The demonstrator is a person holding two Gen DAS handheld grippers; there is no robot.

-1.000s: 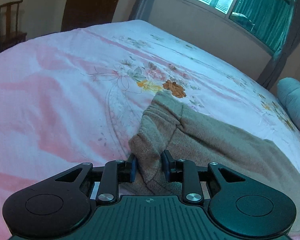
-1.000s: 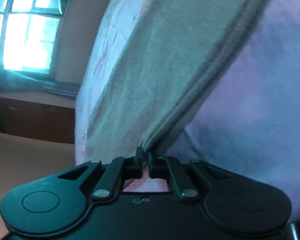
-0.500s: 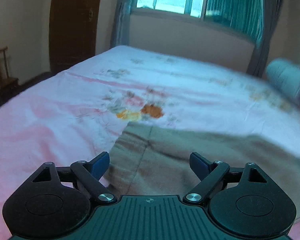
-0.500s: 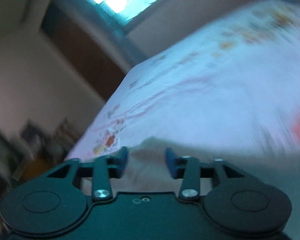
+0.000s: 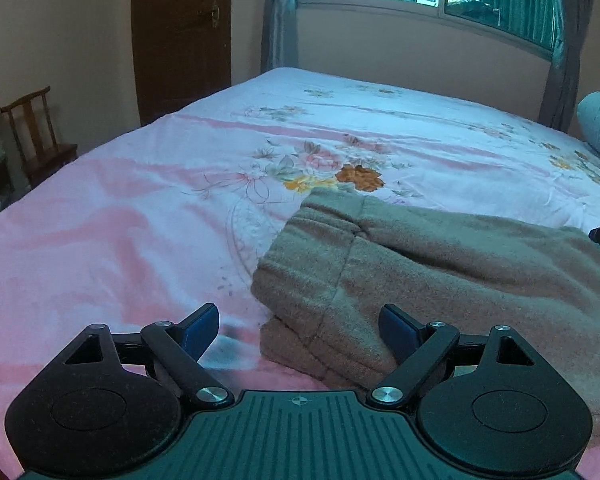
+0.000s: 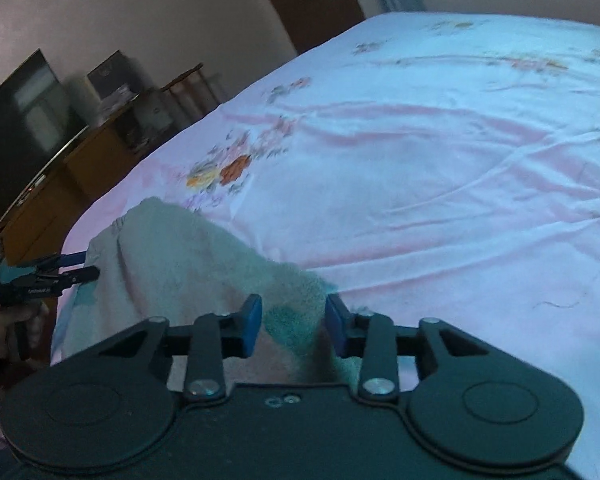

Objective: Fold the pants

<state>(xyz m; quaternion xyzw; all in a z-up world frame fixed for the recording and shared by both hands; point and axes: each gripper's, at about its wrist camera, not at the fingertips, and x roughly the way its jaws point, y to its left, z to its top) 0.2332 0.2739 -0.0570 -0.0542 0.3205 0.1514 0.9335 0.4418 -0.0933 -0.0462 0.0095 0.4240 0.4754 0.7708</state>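
The black two-finger left gripper [image 5: 299,326] has its blue-padded jaws spread wide. The matching black right gripper [image 6: 294,322] is parted too. At nine o'clock in the right wrist view, a bare hand [image 6: 4,330] grips the left tool's handle.

folded taupe fleece pants [image 5: 440,264] on bed

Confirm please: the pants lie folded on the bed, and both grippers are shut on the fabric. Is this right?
Not quite. The pants do lie folded on the bed, but the left gripper and the right gripper are both open, holding nothing. Each wrist view shows its fingers spread apart.
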